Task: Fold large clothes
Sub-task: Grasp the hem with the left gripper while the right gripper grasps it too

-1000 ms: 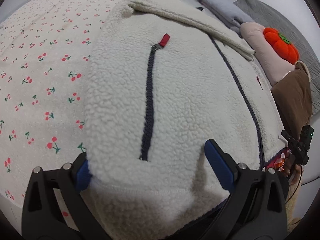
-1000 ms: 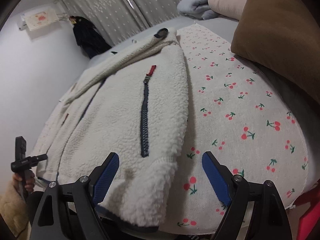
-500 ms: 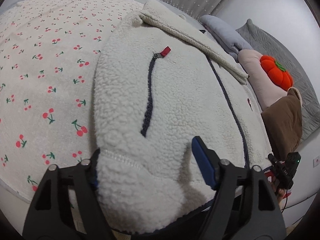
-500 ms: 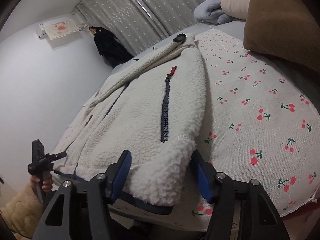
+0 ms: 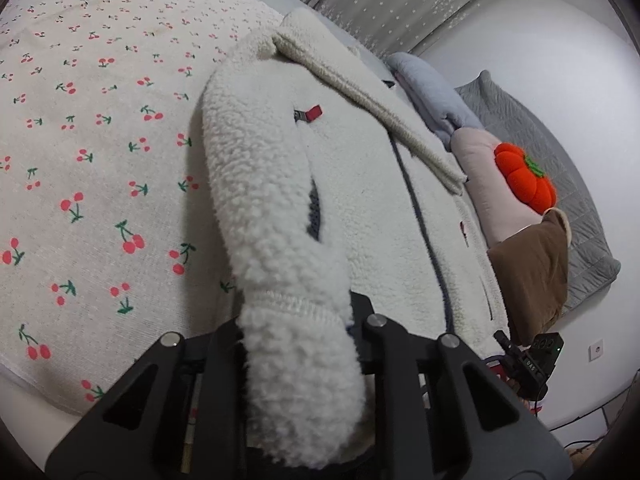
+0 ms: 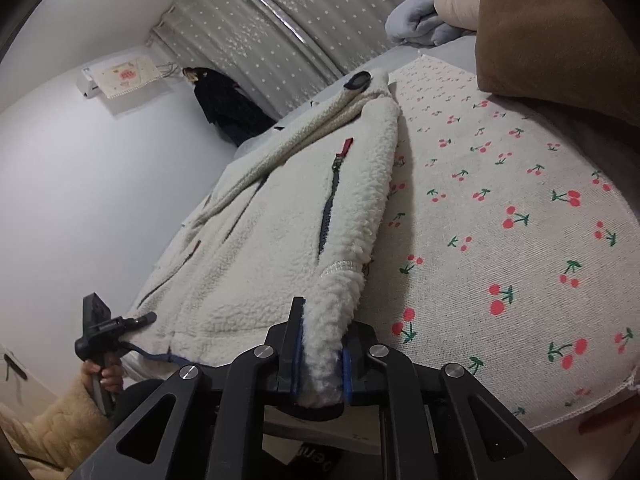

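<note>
Left tool (image 5: 298, 320): we see its jaws have just been closing, and they now pinch a bunched corner of the jacket (image 5: 360, 208) hem; fleece fills the whole gap between the black arms.
Jacket: we find the cream fleece jacket lying flat on the bed, stretching away ahead of both tools, its collar at the far end and a folded sleeve across the top.
Pocket zip (image 5: 314, 212): just ahead of the left tool, partly hidden by a raised fold of fleece; its red pull tab (image 5: 315, 112) lies further ahead.
Bed cover (image 5: 88, 168): the cherry-print cloth lies under the jacket and spreads to the left of the left tool.
Pillows (image 5: 532, 264): well ahead and to the right of the left tool.
Right tool (image 6: 322, 360): its jaws have just been closing too; we see the blue pads (image 6: 346, 376) clamped on the other hem corner.
Hand (image 6: 105, 374): left of the right tool, gripping the handle of the other tool.
</note>
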A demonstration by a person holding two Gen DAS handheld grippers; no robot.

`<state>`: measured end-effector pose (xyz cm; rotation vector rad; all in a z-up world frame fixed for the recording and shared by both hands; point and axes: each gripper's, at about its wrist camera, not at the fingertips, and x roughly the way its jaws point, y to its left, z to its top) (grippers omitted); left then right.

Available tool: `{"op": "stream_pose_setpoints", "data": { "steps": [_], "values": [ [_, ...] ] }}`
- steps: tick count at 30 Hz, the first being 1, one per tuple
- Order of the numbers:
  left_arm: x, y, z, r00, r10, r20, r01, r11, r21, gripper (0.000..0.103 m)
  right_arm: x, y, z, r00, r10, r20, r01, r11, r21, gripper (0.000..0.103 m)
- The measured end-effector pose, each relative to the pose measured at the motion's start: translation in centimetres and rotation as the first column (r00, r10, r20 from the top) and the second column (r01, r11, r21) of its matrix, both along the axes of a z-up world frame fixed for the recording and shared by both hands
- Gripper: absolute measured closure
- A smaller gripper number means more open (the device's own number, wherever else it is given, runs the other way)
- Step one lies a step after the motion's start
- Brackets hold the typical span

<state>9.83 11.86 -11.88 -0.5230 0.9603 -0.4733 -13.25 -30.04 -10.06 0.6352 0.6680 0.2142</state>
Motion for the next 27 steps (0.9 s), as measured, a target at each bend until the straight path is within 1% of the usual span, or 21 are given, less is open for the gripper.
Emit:
{"op": "stream_pose_setpoints", "data": {
  "steps": [4,5,6,7,9,10,11,12,13,15,16,17,18,20,23,25,26,27],
  "values": [
    [0.1,-0.1,-0.2,1.000,-0.015,-0.010,0.015,1.000,0.019,0.080,-0.1,-0.1,0.2,1.000,-0.004,-0.003,0.004,1.000,0.000,0.088],
    [0.2,-0.1,-0.3,1.000,-0.015,-0.015,0.016,1.000,0.023,0.078,-0.1,0.0,0.1,1.000,-0.006,-0.009,0.006,1.000,-0.001,0.087],
    [0.2,-0.1,-0.5,1.000,-0.018,-0.023,0.018,0.999,0.029,0.075,-0.1,0.0,0.0,1.000,-0.008,-0.014,0.008,1.000,-0.001,0.083],
    [0.2,-0.1,-0.7,0.999,-0.018,-0.027,0.019,0.999,0.039,0.074,-0.1,0.0,-0.2,1.000,-0.012,-0.024,0.012,1.000,-0.001,0.082],
    [0.0,-0.1,-0.9,0.999,-0.025,-0.031,0.027,0.999,0.046,0.065,-0.3,-0.2,-0.6,0.999,-0.015,-0.035,0.016,1.000,0.011,0.075],
    [0.0,-0.1,-0.9,0.999,-0.030,-0.030,0.031,0.999,0.042,0.064,-0.5,-0.3,-0.6,0.999,-0.014,-0.033,0.015,1.000,0.018,0.074],
    [0.0,-0.1,-1.0,0.999,-0.033,-0.032,0.034,0.999,0.039,0.062,-0.6,-0.4,-0.7,0.999,-0.013,-0.031,0.014,1.000,0.026,0.070],
    [0.0,0.0,-1.0,0.999,-0.036,-0.034,0.038,0.999,0.034,0.060,-0.8,-0.5,-0.8,1.000,-0.012,-0.028,0.013,0.999,0.034,0.065],
    [0.0,-0.1,-1.0,0.999,-0.042,-0.035,0.043,0.999,0.030,0.058,-0.9,-0.7,-0.8,1.000,-0.010,-0.024,0.011,0.999,0.040,0.063],
    [0.1,-0.3,-1.0,0.998,-0.054,-0.038,0.054,0.998,0.024,0.050,-0.9,-0.6,-0.8,1.000,0.000,-0.015,0.001,0.999,0.053,0.052],
    [0.2,-0.6,-1.0,0.997,-0.064,-0.036,0.065,0.998,0.027,0.046,-0.8,-0.5,-0.7,1.000,0.006,-0.011,-0.005,0.998,0.056,0.050],
    [0.2,-1.0,-0.9,0.997,-0.077,-0.031,0.078,0.996,0.032,0.039,-0.7,-0.3,-0.7,1.000,0.011,-0.010,-0.011,0.999,0.049,0.046],
    [0.2,-1.4,-0.7,0.996,-0.090,-0.025,0.091,0.995,0.043,0.034,-0.5,-0.1,-0.7,1.000,0.015,-0.011,-0.015,0.999,0.043,0.045],
    [0.2,-2.2,-0.5,0.994,-0.108,-0.017,0.109,0.991,0.081,0.032,-0.2,0.3,-0.6,1.000,0.022,-0.013,-0.021,0.999,0.031,0.043],
    [0.2,-2.5,-0.4,0.994,-0.108,-0.013,0.109,0.990,0.094,0.032,0.1,0.5,-0.7,1.000,0.028,-0.013,-0.027,0.999,0.034,0.043],
    [0.0,-2.2,-0.5,0.996,-0.092,-0.019,0.093,0.991,0.094,0.043,0.0,0.6,-0.8,1.000,0.024,-0.012,-0.024,0.999,0.033,0.045],
    [0.0,-2.1,-0.6,0.996,-0.086,-0.025,0.088,0.992,0.095,0.060,0.0,0.6,-0.8,1.000,0.022,-0.016,-0.021,0.999,0.029,0.053],
    [-0.1,-1.9,-0.8,0.996,-0.083,-0.037,0.086,0.992,0.090,0.072,0.1,0.7,-0.9,0.999,0.025,-0.028,-0.025,0.999,0.022,0.072]
  ]
}}
